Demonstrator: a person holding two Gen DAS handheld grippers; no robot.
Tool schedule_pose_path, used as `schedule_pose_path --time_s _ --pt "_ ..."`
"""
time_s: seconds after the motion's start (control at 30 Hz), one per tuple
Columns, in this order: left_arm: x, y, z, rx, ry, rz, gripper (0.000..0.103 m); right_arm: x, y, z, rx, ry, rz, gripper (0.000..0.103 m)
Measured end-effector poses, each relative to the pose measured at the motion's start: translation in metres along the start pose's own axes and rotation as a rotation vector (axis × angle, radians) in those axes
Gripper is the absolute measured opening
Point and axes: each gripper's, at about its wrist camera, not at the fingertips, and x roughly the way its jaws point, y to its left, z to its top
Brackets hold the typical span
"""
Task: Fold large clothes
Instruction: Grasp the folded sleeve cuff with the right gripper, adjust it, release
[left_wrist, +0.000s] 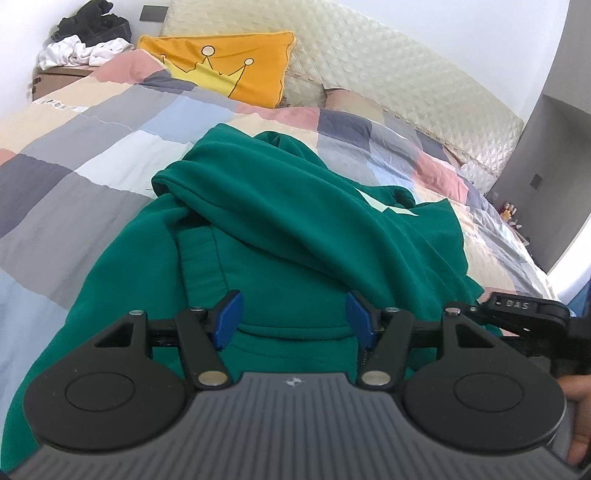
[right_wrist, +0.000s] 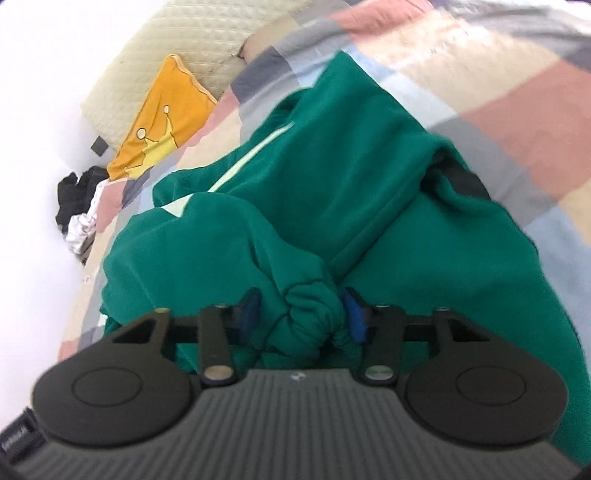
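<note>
Right wrist view: right hand-held gripper (right_wrist: 301, 314) pinches the green sweatshirt's (right_wrist: 332, 192) bunched cuff (right_wrist: 314, 317) – left hand-held gripper (left_wrist: 293, 317) gapes over its hem.

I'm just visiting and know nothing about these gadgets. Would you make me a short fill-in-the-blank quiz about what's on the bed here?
1. The big garment on the bed is ____ in colour.
2. The orange pillow bears a drawing of a ____.
3. The right gripper has a bunched ____ of the garment between its jaws.
4. The quilt under the garment has a pattern of coloured ____.

Missing words: green; crown; cuff; squares
</note>
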Motion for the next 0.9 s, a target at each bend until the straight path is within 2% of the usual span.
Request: schedule_pose_path --time_s 0.1,0.3,0.37,0.47,0.63,0.77,0.9 --pt "0.005 0.002 -0.001 -0.016 0.007 0.02 0.067 -0.012 0.01 0.0 -0.059 -0.052 -0.015 0.038" --pt "0.01 0.009 -0.003 -0.063 0.024 0.039 0.067 -0.043 0.027 0.012 -0.17 -0.222 -0.053 0.037" --pt "0.01 0.009 -0.004 -0.064 0.023 0.042 0.067 -0.045 0.022 0.017 -0.164 -0.243 -0.072 0.037" --pt "0.01 0.009 -0.005 -0.064 0.022 0.041 0.067 -0.033 0.005 0.022 -0.114 -0.212 -0.116 0.037" --pt "0.011 0.01 -0.006 -0.056 0.032 0.046 0.067 0.006 -0.021 0.021 -0.033 -0.097 -0.148 0.037" --pt "0.012 0.012 -0.003 -0.058 0.033 0.046 0.067 0.021 -0.019 0.015 -0.049 -0.081 -0.173 0.039" --pt "0.012 0.014 -0.004 -0.066 0.029 0.053 0.067 0.015 -0.016 0.015 -0.05 -0.078 -0.163 0.04"
